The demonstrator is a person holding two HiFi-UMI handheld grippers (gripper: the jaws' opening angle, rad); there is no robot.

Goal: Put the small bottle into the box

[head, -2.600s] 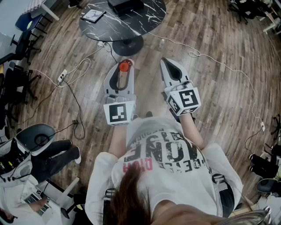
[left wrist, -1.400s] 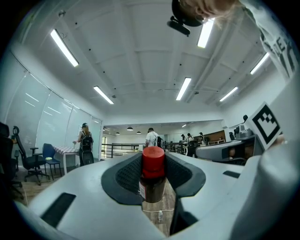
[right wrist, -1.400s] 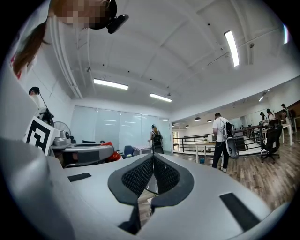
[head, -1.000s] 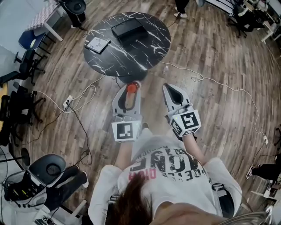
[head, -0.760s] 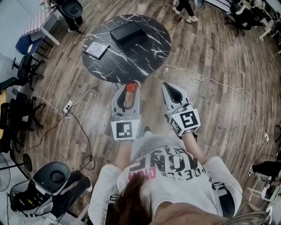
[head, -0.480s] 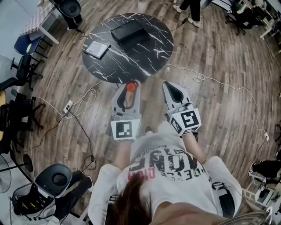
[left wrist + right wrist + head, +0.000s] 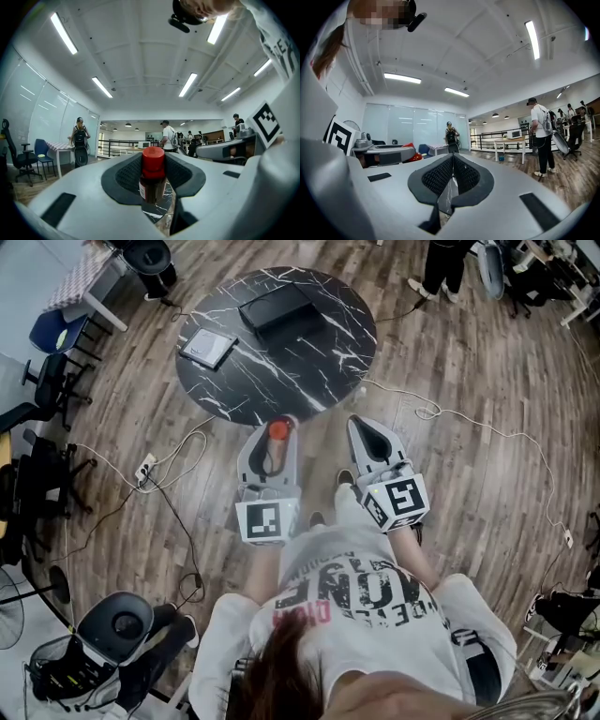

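Note:
A small dark bottle with a red cap stands upright between the black pads of my left gripper, which is shut on it. My right gripper is held level beside it, jaws shut together with nothing between them. Both point toward a round black marble table. On the table lies a black box toward its far side. I hold both grippers in front of my chest, short of the table's near edge.
A flat white-framed item lies on the table's left part. Cables run over the wooden floor. Office chairs stand at the left. People walk about in the room behind.
The table has drawn closer and sits more centred ahead of the grippers. Both grippers keep the same pose, the bottle still in the left one.

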